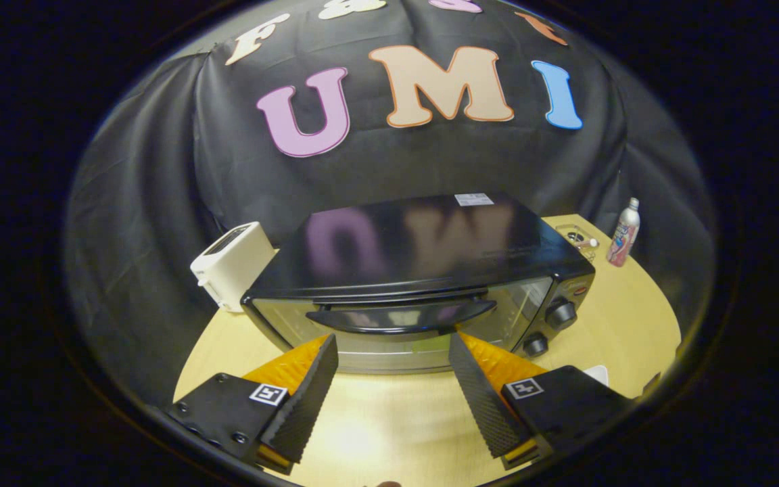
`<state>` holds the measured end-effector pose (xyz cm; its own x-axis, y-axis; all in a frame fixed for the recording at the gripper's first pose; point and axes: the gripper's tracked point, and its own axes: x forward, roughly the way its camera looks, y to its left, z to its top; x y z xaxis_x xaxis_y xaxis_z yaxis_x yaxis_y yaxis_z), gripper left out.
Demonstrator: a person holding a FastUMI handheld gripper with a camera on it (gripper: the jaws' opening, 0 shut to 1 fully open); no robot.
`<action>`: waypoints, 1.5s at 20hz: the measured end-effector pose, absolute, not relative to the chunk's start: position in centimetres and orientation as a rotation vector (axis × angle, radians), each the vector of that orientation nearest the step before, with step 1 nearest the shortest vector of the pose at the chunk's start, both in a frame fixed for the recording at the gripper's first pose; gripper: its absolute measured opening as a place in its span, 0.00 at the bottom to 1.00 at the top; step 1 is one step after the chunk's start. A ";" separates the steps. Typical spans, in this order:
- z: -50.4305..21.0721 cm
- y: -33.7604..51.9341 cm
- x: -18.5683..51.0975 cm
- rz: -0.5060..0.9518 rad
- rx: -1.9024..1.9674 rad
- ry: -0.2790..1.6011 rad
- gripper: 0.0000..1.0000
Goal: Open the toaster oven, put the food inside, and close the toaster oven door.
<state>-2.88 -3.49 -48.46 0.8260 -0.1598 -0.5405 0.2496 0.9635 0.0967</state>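
A white toaster (232, 265) is sitting left of the closed toaster oven (423, 270) on the table (389, 419), the gripper (393, 348) is hovering spread empty before its door handle (399, 316), and a bottle (623, 233) is standing right.

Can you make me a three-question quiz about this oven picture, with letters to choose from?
1. Where is the white toaster?
A. beside the toaster oven
B. on top of it
C. between the fingers

2. How many knobs are on the oven's front?
A. none
B. two
C. five

3. What is the oven door doing?
A. hanging fully open
B. lying on the table
C. shut

Answers:
1 A, it stands on the table at the oven's side.
2 B, one knob sits above the other.
3 C, the door is upright, its handle just ahead of the open gripper.
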 end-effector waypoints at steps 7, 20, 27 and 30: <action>-38.0 -3.0 -4.1 -0.169 0.103 0.421 1.00; -14.5 -9.2 -4.7 -0.254 0.045 0.109 1.00; -14.2 -12.6 -5.4 -0.314 0.028 0.100 1.00; -15.5 -13.4 -6.2 -0.321 0.022 0.115 1.00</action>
<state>-6.16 -13.41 -15.54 0.9425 -0.3136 -0.1159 0.3161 0.9487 0.0035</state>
